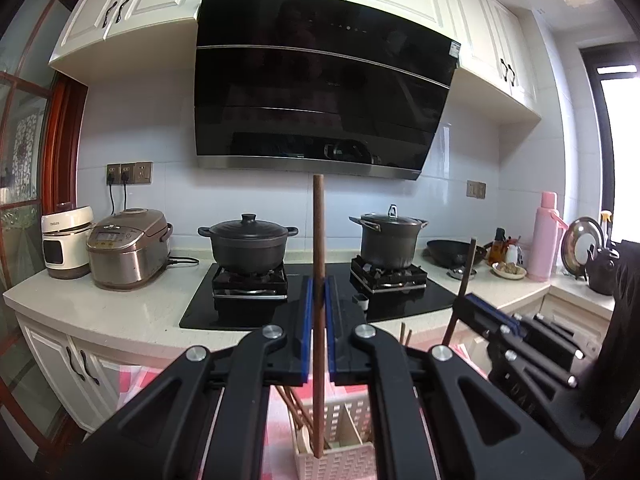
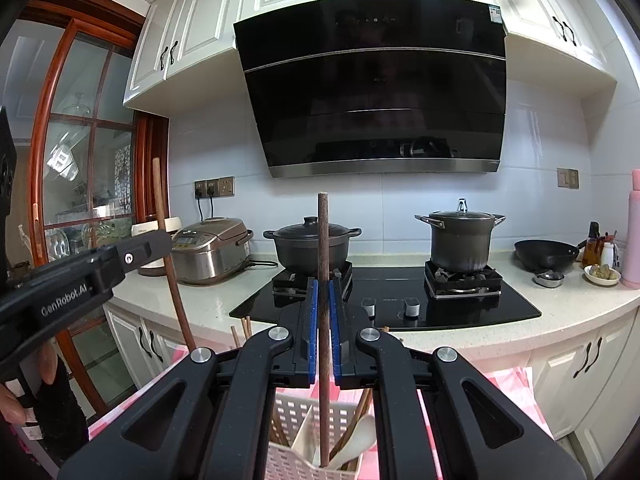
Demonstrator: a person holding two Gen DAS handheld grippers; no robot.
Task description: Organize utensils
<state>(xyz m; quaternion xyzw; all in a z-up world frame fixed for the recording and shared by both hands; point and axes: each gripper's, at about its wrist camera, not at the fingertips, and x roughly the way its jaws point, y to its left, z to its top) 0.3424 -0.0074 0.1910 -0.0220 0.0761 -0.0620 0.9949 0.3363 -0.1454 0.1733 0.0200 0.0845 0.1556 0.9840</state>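
My left gripper (image 1: 319,280) is shut on a brown wooden stick (image 1: 318,240), held upright with its lower end inside a white perforated utensil basket (image 1: 340,456). My right gripper (image 2: 324,284) is shut on another brown wooden stick (image 2: 323,248), also upright, its lower end in the same basket (image 2: 296,420). The basket has a divider and holds chopsticks (image 1: 294,404) and a pale spoon (image 2: 356,440). The right gripper shows at the right of the left wrist view (image 1: 480,304). The left gripper shows at the left of the right wrist view (image 2: 156,240).
The basket stands on a pink checked cloth (image 2: 516,384). Behind is a white counter (image 1: 120,304) with a black gas hob (image 2: 460,308), two lidded pots (image 1: 248,244) (image 2: 460,240), two rice cookers (image 1: 128,252), a wok (image 2: 546,254) and a pink flask (image 1: 544,236). A range hood (image 1: 320,80) hangs above.
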